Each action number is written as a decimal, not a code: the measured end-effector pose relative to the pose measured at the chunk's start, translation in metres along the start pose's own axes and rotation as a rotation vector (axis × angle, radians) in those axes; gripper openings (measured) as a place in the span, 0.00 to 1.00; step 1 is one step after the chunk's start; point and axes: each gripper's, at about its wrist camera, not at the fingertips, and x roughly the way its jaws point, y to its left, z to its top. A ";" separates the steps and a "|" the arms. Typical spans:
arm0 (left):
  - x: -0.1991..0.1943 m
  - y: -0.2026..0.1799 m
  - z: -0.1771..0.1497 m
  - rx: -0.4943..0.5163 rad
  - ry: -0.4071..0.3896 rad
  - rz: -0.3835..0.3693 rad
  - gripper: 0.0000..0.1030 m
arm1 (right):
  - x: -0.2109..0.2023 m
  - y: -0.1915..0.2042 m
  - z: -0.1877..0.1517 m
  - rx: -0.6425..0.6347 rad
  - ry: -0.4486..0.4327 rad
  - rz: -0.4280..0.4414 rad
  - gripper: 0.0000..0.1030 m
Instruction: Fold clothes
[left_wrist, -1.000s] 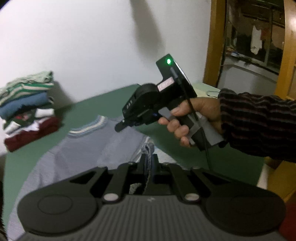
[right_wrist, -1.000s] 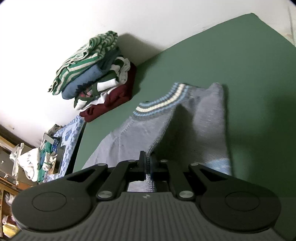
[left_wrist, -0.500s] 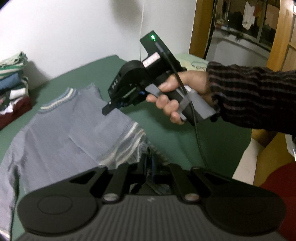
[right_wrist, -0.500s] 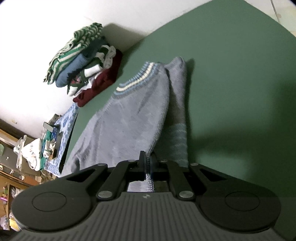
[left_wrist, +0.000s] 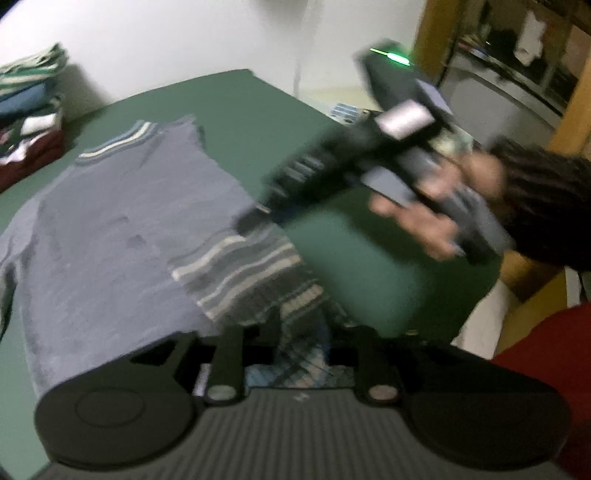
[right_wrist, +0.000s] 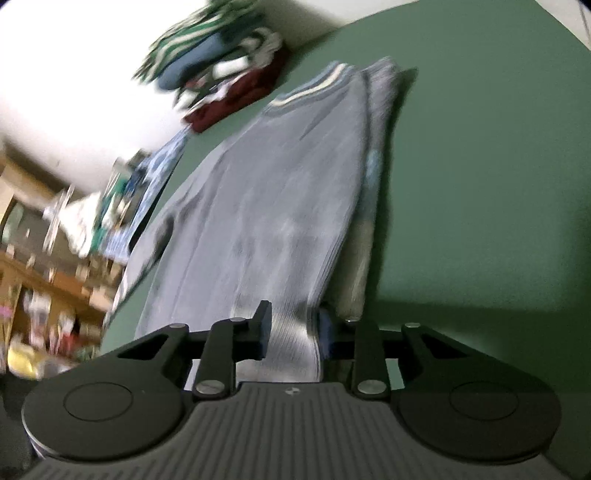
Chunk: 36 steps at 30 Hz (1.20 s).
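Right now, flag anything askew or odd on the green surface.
Nothing is damaged or spilled. The grey sweater lies with one sleeve folded across its body, the striped cuff slanting toward the hem. The pile of folded clothes by the wall looks loosely stacked.

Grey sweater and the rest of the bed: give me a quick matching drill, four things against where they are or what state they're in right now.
Things:
1. grey sweater
2. stack of folded clothes
3. striped cuff
4. right gripper

Places or states:
A. piled against the white wall at the far edge of the bed
B. jaws opening, knit fabric between them
C. spread flat on the green bed cover, one side folded in
D. lying on top of the sweater's body, near the left gripper

Pairs: 1-C, 2-A, 3-D, 4-B
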 end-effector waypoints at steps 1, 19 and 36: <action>0.001 0.002 0.000 -0.017 -0.002 0.005 0.26 | -0.003 0.002 -0.007 -0.006 0.005 -0.001 0.27; 0.032 -0.006 -0.005 0.048 0.087 0.049 0.27 | -0.019 0.005 -0.042 -0.036 0.027 0.021 0.14; 0.046 -0.015 -0.016 0.031 0.104 0.021 0.45 | 0.020 0.008 0.024 -0.166 -0.099 -0.123 0.18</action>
